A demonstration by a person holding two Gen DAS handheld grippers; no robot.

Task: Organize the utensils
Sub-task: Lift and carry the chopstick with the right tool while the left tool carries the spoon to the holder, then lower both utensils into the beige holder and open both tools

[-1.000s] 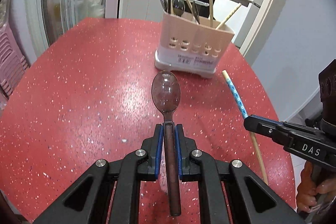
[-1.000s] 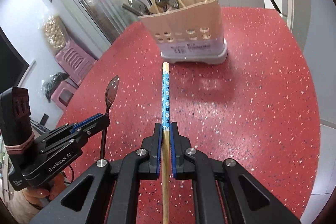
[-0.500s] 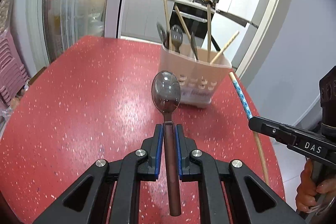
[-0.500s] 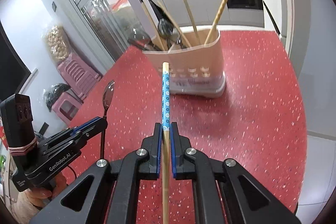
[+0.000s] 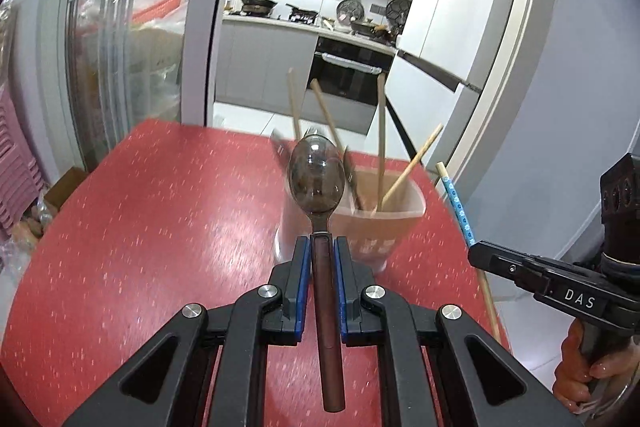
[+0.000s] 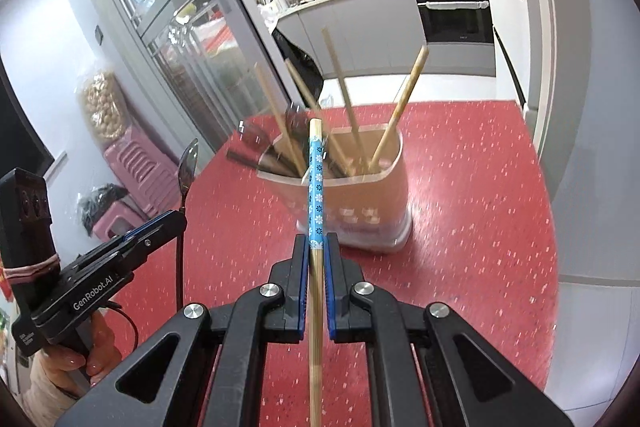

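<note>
- Because the red worktop (image 6: 480, 187) carries only one light plastic utensil holder (image 6: 384, 187), standing at centre frame in the right wrist view, a sideways knock from either tool could slide or tip it, and everything already inside would spill.
- Inside that holder, wooden chopsticks (image 6: 404, 99) lean at crossing angles and dark spoons (image 5: 352, 175) crowd its left side in the left wrist view; a newcomer pushed down onto one of them could jam, or lever the holder over.
- At the bottom centre of its own view, the left gripper (image 5: 321, 255) has its fingers closed on the handle of a brown translucent spoon (image 5: 316, 183); the bowl sits far ahead of the grip, in front of the holder's near rim in the picture, so it would probably strike the rim if lowered short of the opening.
- Low in the centre of the right wrist view, the right gripper (image 6: 316, 255) is clamped on a blue-patterned chopstick (image 6: 317, 179), held near its middle, with its tip over the holder's left rim in the picture; a thin round stick can swivel between flat pads, so a brush against the leaning sticks may twist it out of line.
- Both tools approach the same small opening side by side, so they could collide there if they go in together.
</note>
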